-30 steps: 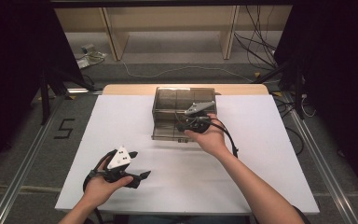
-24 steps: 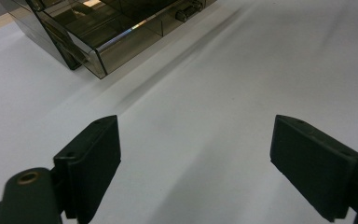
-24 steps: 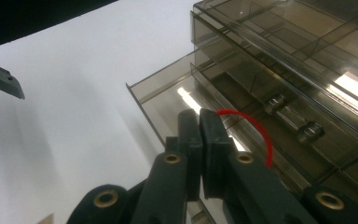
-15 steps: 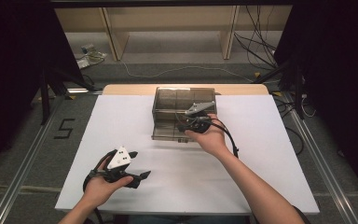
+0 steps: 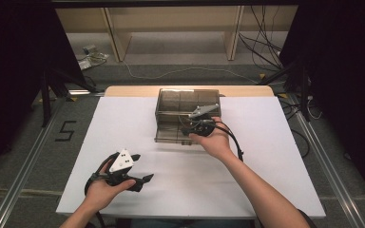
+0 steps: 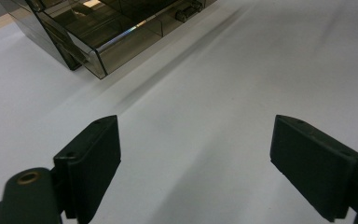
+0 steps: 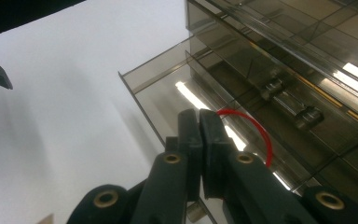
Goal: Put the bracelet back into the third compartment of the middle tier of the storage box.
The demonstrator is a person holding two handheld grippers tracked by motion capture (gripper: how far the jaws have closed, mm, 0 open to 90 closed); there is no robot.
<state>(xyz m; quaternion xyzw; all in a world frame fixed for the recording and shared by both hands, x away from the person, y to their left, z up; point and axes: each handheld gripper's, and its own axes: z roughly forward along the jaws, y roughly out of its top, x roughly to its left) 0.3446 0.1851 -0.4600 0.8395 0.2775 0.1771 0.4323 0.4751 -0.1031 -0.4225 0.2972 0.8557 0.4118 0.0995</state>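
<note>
Right gripper (image 5: 191,127): sat at the near edge of the box (image 5: 187,99), over its pulled-out drawer (image 5: 171,133), held by the right hand (image 5: 214,142). A grey plate topped it, and a black cable looped down beside the wrist.

Right jaws: in the right gripper view (image 7: 199,135) the two black jaws were pressed together, with a thin red band (image 7: 256,128) arching out from between their tips. The band curved up and to the right of the jaws, above the drawer floor. Whether it was firmly pinched or only caught at its end, I could not tell.

Box: smoky, see-through plastic, standing on the white sheet (image 5: 266,156) toward the far middle of the table. Its drawer stuck out toward the person. Thin partitions showed inside, and two small metal parts (image 7: 289,100) lay in a compartment behind the drawer.

Left gripper (image 5: 140,168): lay low at the near left of the sheet, well apart from the box, in the left hand (image 5: 102,187). It carried a white three-cornered plate.

Left jaws: in the left gripper view (image 6: 196,163) they stood wide apart with bare sheet between them. A corner of the box showed at the top left, far off.

Table: a wooden strip (image 5: 133,90) showed past the sheet at the far edge.
</note>
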